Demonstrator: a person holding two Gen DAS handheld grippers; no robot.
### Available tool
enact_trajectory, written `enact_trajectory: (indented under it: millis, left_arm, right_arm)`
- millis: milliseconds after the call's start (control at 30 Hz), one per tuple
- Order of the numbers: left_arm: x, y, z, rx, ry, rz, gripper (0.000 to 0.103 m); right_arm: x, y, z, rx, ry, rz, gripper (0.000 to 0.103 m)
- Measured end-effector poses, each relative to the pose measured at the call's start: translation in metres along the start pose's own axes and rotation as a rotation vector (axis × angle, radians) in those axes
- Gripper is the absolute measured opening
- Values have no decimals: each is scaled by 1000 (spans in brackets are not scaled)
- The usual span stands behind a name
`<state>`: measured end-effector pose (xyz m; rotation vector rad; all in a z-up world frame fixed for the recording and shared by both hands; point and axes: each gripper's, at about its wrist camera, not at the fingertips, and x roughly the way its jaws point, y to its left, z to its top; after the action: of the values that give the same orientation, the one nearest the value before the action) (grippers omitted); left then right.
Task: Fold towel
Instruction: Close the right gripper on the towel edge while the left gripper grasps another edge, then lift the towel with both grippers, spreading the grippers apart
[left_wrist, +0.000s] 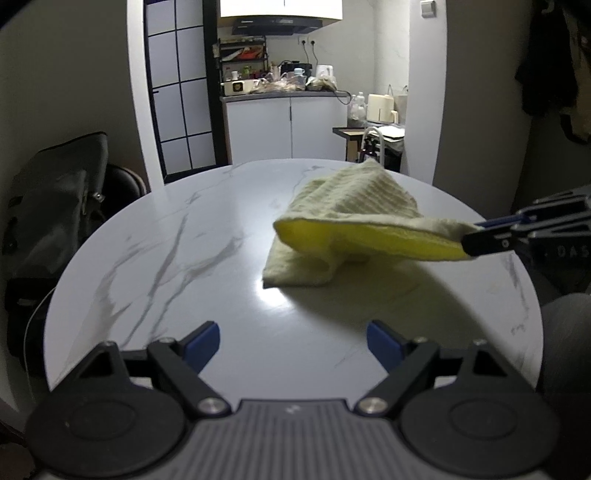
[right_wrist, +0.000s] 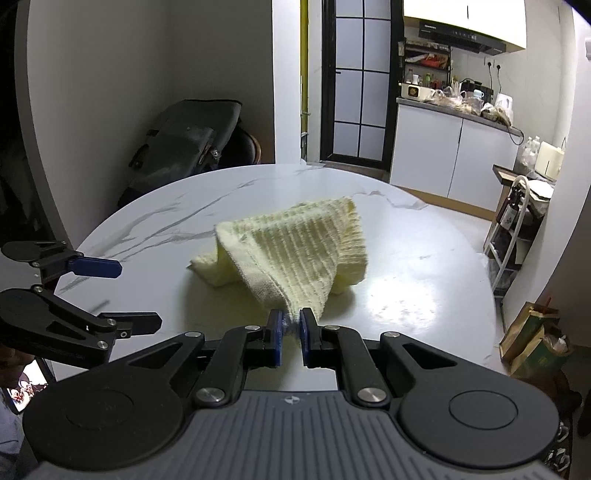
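Towel corner being lifted off a round marble worktop

The white marble worktop is carrying the pale yellow towel, which is lying crumpled near its middle with one corner rising off the surface. The right gripper is pinching that raised corner, its blue fingers nearly together on the cloth. The left gripper is hanging spread wide over bare worktop, gripping nothing.

We are losing the towel's pinched corner between the right gripper's pads; its raised fold is hiding the table beneath, and countertop clutter is blurring together.
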<state>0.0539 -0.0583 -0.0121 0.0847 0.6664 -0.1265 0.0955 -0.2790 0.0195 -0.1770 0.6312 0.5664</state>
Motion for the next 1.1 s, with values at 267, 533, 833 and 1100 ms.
enact_trajectory:
  millis: [267, 533, 833, 1100]
  left_arm:
    - [18, 5, 8, -50, -16, 2, 89]
    - [45, -3, 19, 16, -39, -5, 84]
    - [74, -7, 28, 47, -35, -17, 81]
    - [99, -2, 40, 67, -27, 7, 81]
  right_arm:
    - [-8, -21, -6, 20, -2, -22, 11]
    - [-16, -45, -15, 44, 12, -57, 11]
    - [-14, -64, -18, 62, 21, -74, 11]
    - [-17, -78, -17, 72, 17, -98, 11]
